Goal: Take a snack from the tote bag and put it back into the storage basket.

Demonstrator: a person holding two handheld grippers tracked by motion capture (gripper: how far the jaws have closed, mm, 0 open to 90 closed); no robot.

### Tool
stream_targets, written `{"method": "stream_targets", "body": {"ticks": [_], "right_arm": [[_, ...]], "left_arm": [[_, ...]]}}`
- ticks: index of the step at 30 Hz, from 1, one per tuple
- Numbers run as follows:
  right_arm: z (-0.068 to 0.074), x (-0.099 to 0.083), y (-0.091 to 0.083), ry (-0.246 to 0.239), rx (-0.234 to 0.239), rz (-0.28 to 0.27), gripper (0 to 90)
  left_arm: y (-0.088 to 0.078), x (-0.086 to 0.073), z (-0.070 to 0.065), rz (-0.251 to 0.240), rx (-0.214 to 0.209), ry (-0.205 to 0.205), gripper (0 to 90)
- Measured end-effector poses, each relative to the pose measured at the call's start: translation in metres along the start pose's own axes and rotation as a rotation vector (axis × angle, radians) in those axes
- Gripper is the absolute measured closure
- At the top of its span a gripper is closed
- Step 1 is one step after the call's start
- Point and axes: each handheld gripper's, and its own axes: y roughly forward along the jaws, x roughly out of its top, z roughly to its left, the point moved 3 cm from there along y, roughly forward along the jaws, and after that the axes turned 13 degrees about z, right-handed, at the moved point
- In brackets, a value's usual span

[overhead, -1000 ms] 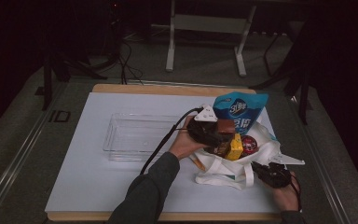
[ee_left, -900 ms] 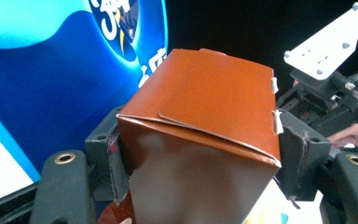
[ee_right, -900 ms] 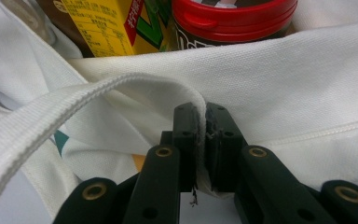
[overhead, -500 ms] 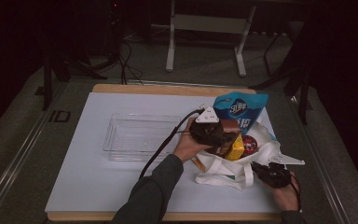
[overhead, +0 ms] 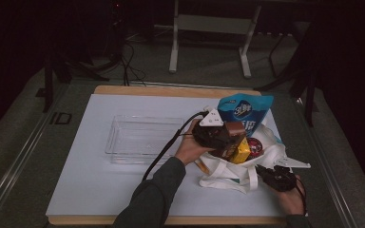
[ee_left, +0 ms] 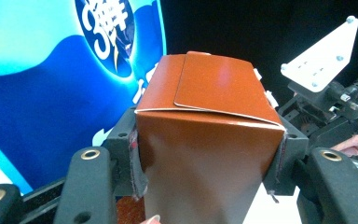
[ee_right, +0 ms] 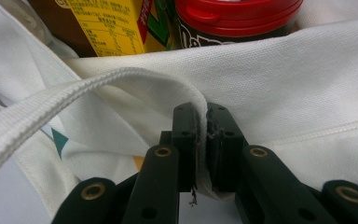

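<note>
The left gripper [overhead: 218, 135] is closing its fingers [ee_left: 129, 154] on the two sides of a brown carton [ee_left: 205, 140]; they have just been drawing in, and in the left gripper view the pads are lying flat against the carton's walls just under its folded top flap, so the hold looks settled. The carton is standing upright in the mouth of the white tote bag [overhead: 228, 171], at the right side of the counter [overhead: 100, 190], with the blue snack pouch [overhead: 244, 111] rising just behind it. Beside it in the bag are sitting a yellow box [overhead: 240, 151] and a red-lidded jar [overhead: 255, 146].

The right gripper [overhead: 278, 176] is pinching the bag's white webbing handle [ee_right: 121, 81] with its fingers [ee_right: 186, 140] fully closed on the strap, probably to be keeping the soft bag from dragging along while the carton is coming out.

The clear plastic tray [overhead: 145, 138] is lying empty to the left of the bag, near it, and it looks like the likely landing place. Going straight up is looking freest; the pouch is crowding the far side, and the yellow box is pressing close on the right
</note>
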Motion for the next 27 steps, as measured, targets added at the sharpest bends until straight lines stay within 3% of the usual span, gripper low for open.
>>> {"method": "stream_targets", "body": {"ticks": [11, 20, 27], "right_arm": [[-0.001, -0.001, 0.001, 0.003, 0.005, -0.005, 82.0], [-0.001, -0.001, 0.002, 0.006, 0.005, -0.005, 81.8], [0.0, -0.002, 0.003, 0.006, 0.001, 0.0, 81.6]], "left_arm": [[-0.013, 0.005, 0.001, -0.025, 0.009, -0.002, 43.0], [-0.034, 0.014, 0.002, -0.108, 0.014, -0.028, 43.0], [-0.049, 0.018, 0.003, -0.14, 0.032, -0.031, 43.1]]}}
